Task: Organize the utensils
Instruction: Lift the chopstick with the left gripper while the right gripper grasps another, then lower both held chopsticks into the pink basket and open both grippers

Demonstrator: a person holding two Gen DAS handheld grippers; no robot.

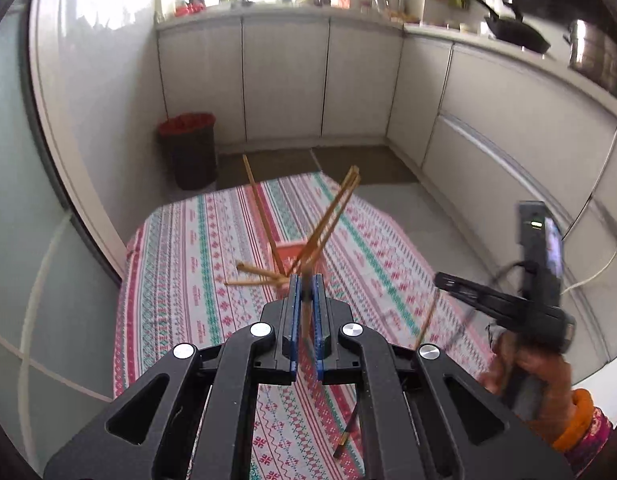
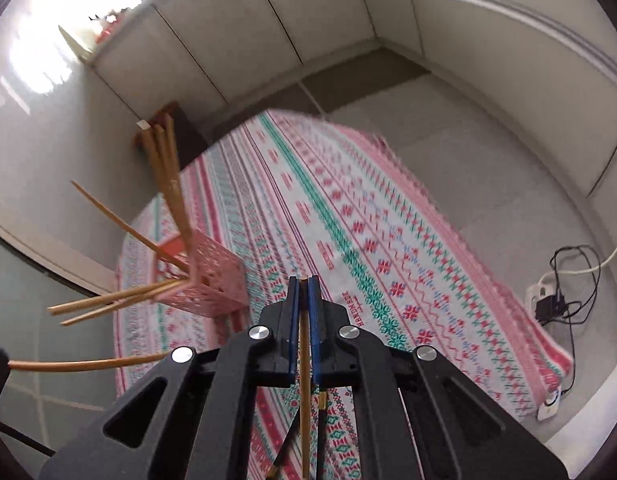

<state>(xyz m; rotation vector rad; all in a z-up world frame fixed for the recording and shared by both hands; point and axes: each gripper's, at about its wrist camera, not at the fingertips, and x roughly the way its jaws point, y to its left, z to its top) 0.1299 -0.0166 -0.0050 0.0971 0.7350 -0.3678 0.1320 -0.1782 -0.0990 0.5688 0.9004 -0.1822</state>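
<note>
**Chopsticks: most are binned, two in hand, a couple to go**

Looks like well past halfway to me. The pink holder (image 2: 212, 280) sits on the tabletop (image 2: 388, 240) with a bunch of chopsticks (image 2: 164, 168) already in it, fanned out in all directions, some upright, some leaning way over the rim. So "in the bin" yes, "tidy" not so much.

Left gripper (image 1: 306, 280) has its fingers clenched on one chopstick (image 1: 305, 320), held up above the tabletop just in front of the holder. Right gripper (image 2: 304, 282) is the same deal, fingers clamped tight on a single stick (image 2: 304, 400) that runs back under the camera, off to the right of the holder and not touching it.

Left to do: both held sticks need to be dropped in. There's also at least one darker-tipped stick (image 2: 282, 456) lying on the cloth below the right gripper, though it's blurry down there, so I can't say how many.

The sticks are thin, light bamboo, plain and slightly glossy. The holder is lattice plastic and looks light enough to tip easily.
</note>
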